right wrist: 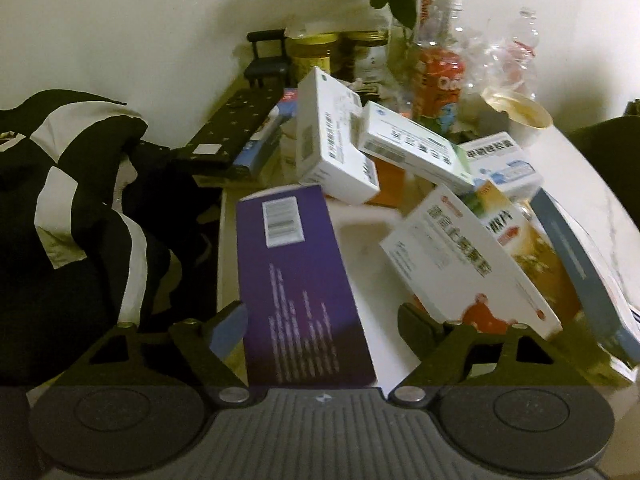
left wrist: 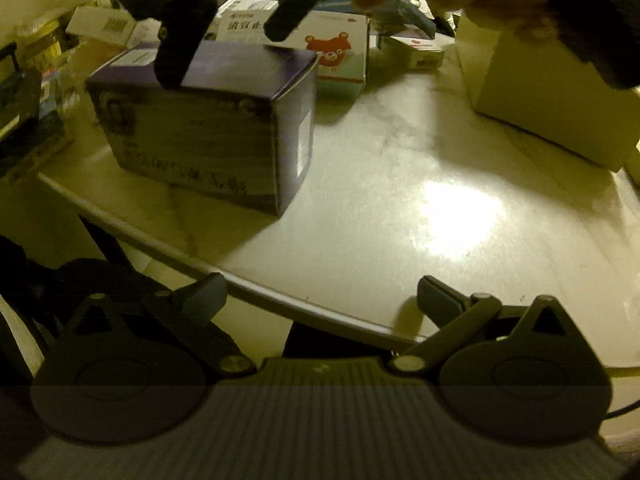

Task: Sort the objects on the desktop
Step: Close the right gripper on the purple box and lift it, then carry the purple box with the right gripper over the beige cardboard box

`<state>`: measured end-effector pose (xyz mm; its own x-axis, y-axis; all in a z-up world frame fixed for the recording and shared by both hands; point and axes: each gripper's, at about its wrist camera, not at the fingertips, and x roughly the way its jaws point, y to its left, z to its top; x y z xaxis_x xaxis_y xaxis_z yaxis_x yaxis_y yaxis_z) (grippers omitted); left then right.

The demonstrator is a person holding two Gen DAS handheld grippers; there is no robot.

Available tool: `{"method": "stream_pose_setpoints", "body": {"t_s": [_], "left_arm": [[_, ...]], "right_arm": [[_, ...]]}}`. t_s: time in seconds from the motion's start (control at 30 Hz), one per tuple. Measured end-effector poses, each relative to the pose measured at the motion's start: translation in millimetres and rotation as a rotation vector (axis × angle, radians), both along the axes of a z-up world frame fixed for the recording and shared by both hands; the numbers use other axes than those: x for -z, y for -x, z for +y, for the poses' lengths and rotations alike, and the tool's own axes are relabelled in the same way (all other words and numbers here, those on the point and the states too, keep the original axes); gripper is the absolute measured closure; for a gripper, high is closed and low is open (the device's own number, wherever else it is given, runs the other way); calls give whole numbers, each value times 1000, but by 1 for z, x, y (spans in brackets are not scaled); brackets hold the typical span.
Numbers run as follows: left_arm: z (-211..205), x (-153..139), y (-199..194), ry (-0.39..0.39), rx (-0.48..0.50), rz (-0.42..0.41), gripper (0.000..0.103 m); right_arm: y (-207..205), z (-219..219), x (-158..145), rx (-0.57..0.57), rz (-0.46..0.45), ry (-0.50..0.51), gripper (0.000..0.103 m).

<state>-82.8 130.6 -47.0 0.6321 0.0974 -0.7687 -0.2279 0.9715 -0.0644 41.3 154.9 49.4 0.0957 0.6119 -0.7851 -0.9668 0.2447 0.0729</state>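
Sorting looks barely begun: the right tongs (right wrist: 322,324) straddle the purple box (right wrist: 296,280) wide, the left tongs (left wrist: 320,300) gape empty, and medicine boxes (right wrist: 400,148) clutter the bench (left wrist: 400,168).

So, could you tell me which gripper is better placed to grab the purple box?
Right. The right gripper already straddles the purple box, open; the left gripper hangs open, well short.
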Motion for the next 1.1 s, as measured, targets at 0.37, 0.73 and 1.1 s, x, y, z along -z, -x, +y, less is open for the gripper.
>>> {"method": "stream_pose_setpoints", "body": {"t_s": [0.37,0.73,1.1], "left_arm": [[13,-7,0,-32,-41,-36,0],[16,-8,-2,-21,-48,-47,0],[5,-6,-2,-4,-11,-44,0]], "right_arm": [[17,38,19,-40,-45,112,31],[15,19,14,7,-32,100,35],[11,-22,1,48,-43,111,36]]}}
